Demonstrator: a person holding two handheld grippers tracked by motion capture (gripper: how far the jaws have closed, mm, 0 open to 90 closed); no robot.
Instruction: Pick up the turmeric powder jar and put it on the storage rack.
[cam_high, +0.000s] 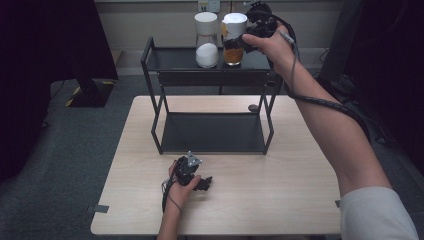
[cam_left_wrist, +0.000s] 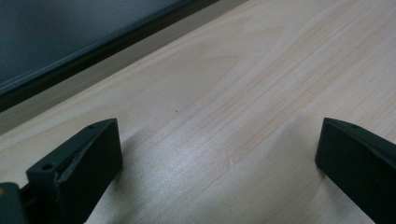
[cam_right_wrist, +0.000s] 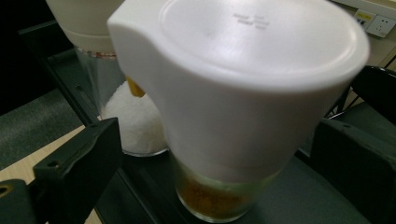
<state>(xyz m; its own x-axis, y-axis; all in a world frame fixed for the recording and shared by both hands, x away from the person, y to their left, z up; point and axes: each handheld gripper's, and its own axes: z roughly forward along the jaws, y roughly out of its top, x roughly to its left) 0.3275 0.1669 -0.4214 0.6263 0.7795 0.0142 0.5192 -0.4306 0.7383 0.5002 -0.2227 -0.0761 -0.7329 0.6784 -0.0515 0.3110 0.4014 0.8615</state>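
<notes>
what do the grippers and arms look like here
Both grippers are black. The left gripper carries a grey three-cornered plate on top and trails a thin dark cable. Its jaws are blocky black wedges with small screw holes. The right gripper trails a thick black ribbed cable along the forearm. The right arm wears a white short sleeve; the left forearm is bare.

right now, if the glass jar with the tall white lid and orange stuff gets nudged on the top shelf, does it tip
Probably fairly easily: the glass jar with the tall white lid looks top-heavy, its lid wider than the glass base. The orange contents only fill the bottom, so likely light. Its smooth lid may slip between the open right gripper jaws.
</notes>
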